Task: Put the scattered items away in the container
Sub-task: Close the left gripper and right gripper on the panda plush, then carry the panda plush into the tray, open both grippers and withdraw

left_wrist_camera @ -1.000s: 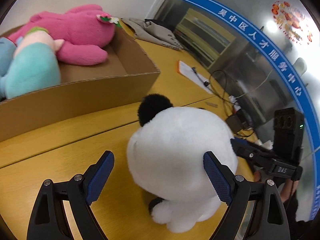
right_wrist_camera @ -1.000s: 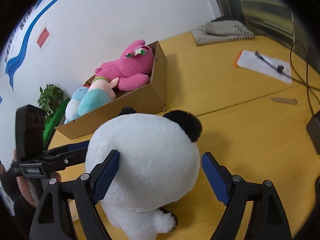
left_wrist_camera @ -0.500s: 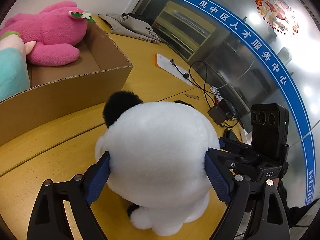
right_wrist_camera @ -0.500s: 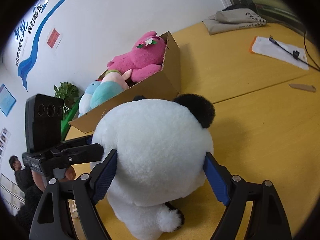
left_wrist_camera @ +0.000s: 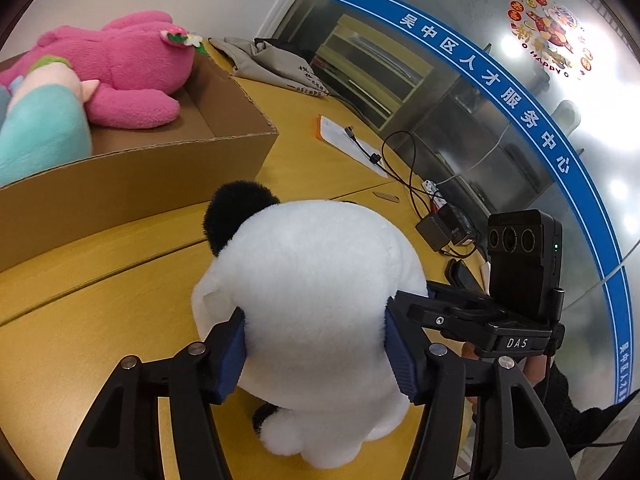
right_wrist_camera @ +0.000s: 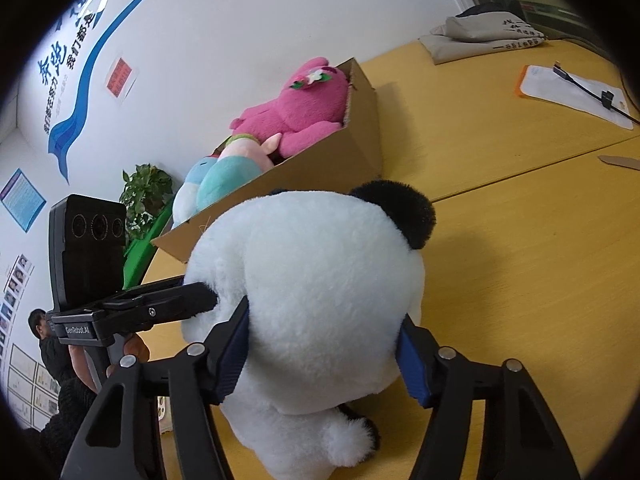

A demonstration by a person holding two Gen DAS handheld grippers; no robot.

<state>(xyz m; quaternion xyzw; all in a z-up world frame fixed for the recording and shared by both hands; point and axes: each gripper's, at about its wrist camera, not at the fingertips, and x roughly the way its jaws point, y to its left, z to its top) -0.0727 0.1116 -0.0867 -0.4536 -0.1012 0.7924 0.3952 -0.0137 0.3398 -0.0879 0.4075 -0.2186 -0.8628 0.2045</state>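
Observation:
A white plush panda with black ears stands on the yellow table, seen from behind. My left gripper is shut on its head, blue pads pressing into the plush on both sides. My right gripper is shut on the same panda from the other side. The cardboard box lies beyond the panda, and also shows in the right wrist view. It holds a pink plush and a teal and pink plush.
A grey folded bag, a white sheet with a cable and a black adapter lie on the table to the right. A potted plant stands by the wall left of the box.
Both grippers closed from wide open onto the panda's head, their pads now sinking into the plush. Both views have shifted slightly around the panda.

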